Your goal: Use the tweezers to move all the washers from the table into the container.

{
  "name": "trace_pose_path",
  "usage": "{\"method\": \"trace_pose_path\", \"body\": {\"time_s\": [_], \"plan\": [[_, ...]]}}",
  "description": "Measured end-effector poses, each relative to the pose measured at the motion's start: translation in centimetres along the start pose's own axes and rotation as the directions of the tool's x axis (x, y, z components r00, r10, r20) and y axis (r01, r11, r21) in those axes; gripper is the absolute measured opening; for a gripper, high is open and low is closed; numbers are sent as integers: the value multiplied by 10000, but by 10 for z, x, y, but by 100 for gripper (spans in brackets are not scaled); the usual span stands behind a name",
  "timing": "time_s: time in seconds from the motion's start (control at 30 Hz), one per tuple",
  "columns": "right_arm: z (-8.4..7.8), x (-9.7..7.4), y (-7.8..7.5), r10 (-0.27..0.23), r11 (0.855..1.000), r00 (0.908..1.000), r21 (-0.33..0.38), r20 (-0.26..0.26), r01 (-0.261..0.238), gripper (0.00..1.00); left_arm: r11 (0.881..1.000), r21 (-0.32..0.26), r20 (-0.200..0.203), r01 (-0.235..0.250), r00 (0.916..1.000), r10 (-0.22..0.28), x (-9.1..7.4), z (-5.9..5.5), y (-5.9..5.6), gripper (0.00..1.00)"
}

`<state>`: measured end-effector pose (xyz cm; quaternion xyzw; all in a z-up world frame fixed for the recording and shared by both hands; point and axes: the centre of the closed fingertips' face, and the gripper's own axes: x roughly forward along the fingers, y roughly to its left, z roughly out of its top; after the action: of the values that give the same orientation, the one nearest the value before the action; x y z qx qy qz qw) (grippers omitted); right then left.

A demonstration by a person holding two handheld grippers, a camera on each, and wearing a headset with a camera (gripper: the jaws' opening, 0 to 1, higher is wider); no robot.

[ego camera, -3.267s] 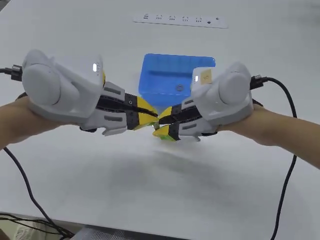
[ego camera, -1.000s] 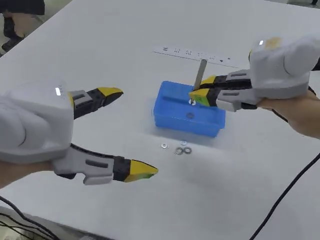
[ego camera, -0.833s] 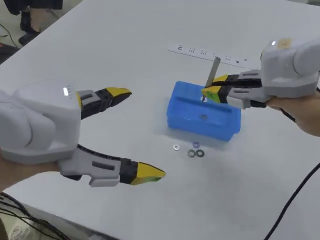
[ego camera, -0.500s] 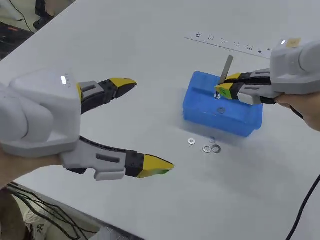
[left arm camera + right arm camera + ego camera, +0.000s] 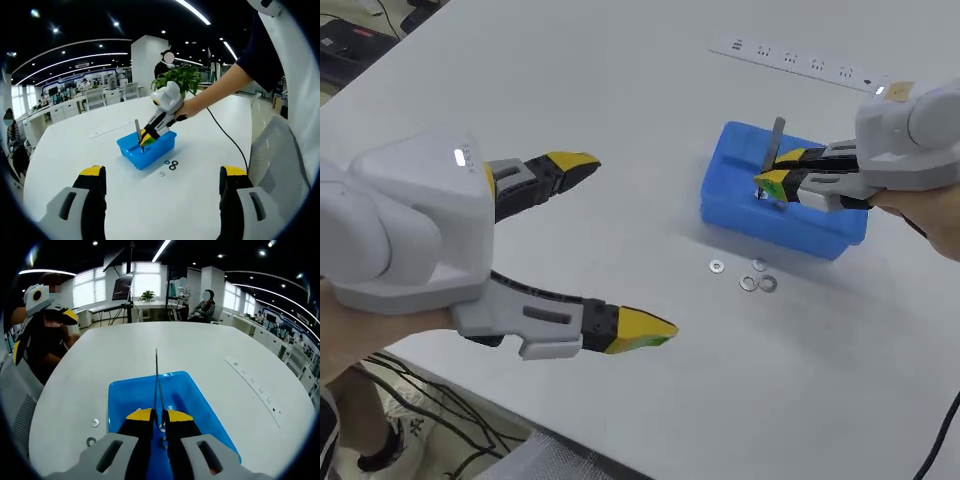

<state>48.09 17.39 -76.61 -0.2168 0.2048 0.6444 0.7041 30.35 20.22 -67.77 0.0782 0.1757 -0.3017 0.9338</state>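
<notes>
My right gripper is shut on the metal tweezers and hovers over the blue container. In the right gripper view the tweezers run forward from the shut gripper above the container. Several washers lie on the table just in front of the container, one a little to the left. My left gripper is open and holds nothing, well short of the washers. The left gripper view has its jaws wide apart, with the washers and container ahead.
A white power strip lies on the table beyond the container. The white table stretches wide to the left and front. Cables hang off the near table edge. People and desks stand in the far background.
Since 3.3 s ago the grippers have come apart, and the right one now holds the tweezers over the container. Over the last second mainly the camera has shifted.
</notes>
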Motion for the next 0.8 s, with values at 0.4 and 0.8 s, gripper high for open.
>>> {"method": "trace_pose_path", "body": {"time_s": [0.4, 0.8], "plan": [[3, -7, -4, -31, 9993, 9999, 377, 122, 27, 11, 9999, -91, 11, 53, 10000, -53, 0, 4, -3, 99], [5, -7, -6, -100, 9948, 9987, 1018, 494, 49, 11, 9998, -147, -30, 94, 10000, -95, -1, 5, -5, 99]]}}
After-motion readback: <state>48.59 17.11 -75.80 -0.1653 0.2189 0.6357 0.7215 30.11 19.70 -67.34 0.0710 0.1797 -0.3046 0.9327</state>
